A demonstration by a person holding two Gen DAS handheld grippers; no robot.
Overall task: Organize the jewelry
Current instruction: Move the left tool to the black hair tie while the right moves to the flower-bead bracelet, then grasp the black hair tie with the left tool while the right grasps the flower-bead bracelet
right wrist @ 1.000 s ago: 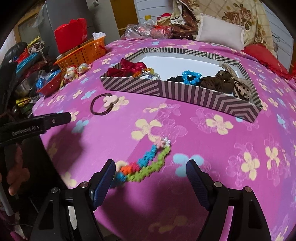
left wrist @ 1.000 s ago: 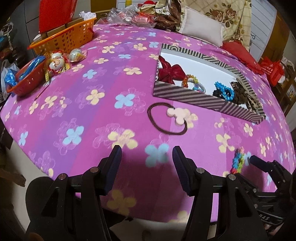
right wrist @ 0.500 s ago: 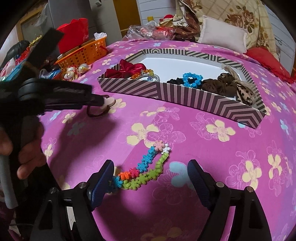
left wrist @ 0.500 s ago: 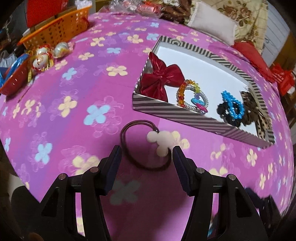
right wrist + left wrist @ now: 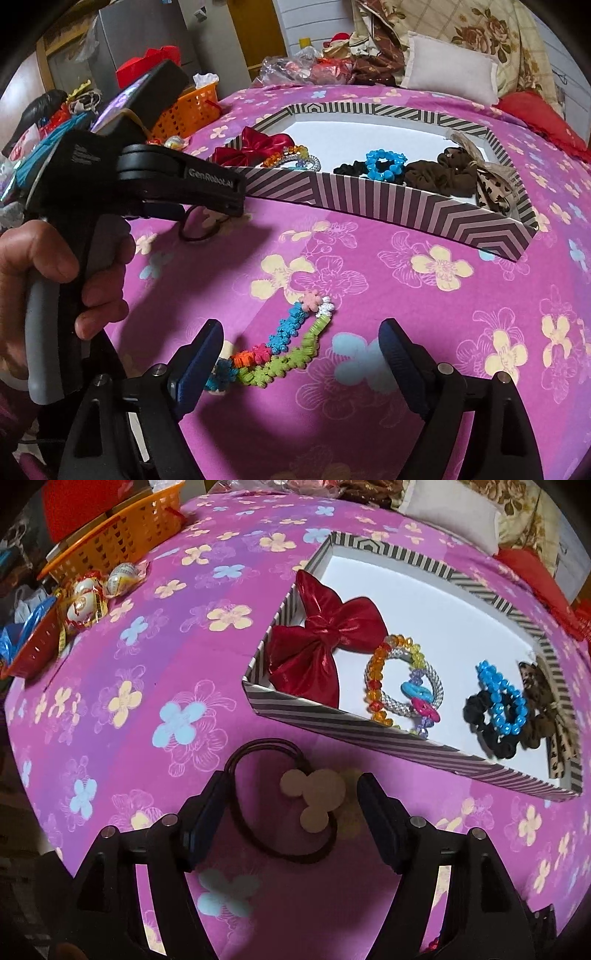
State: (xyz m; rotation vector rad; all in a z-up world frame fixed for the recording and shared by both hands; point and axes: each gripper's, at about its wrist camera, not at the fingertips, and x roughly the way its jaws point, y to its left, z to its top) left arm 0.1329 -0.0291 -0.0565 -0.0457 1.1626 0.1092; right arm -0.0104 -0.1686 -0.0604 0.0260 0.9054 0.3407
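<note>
A brown hair tie with a cream mouse-shaped charm point(image 5: 314, 794) lies on the pink flowered cover, just in front of the striped box point(image 5: 351, 731). My left gripper point(image 5: 291, 797) points down over it. Its jaws are opening and straddle the charm, and the pads do not press on it. In the right wrist view a hand point(image 5: 55, 266) holds the left gripper point(image 5: 234, 205), which hides part of the hair tie point(image 5: 203, 232). My right gripper point(image 5: 299, 347) hovers over a flower-bead bracelet point(image 5: 284, 350) with its jaws opening around it.
The box point(image 5: 406, 206) holds a red bow point(image 5: 325, 642), beaded bracelets point(image 5: 402, 679), a blue bead ring point(image 5: 502, 698) and dark scrunchies point(image 5: 439, 173). An orange basket point(image 5: 114, 542), a red basket point(image 5: 33, 646) and wrapped sweets point(image 5: 88, 598) sit at the far left. The cover drops away at the near left edge.
My left gripper has moved forward and down until it straddles the hair tie, and its jaws have widened. My right gripper stayed over the bracelet and widened slightly.
</note>
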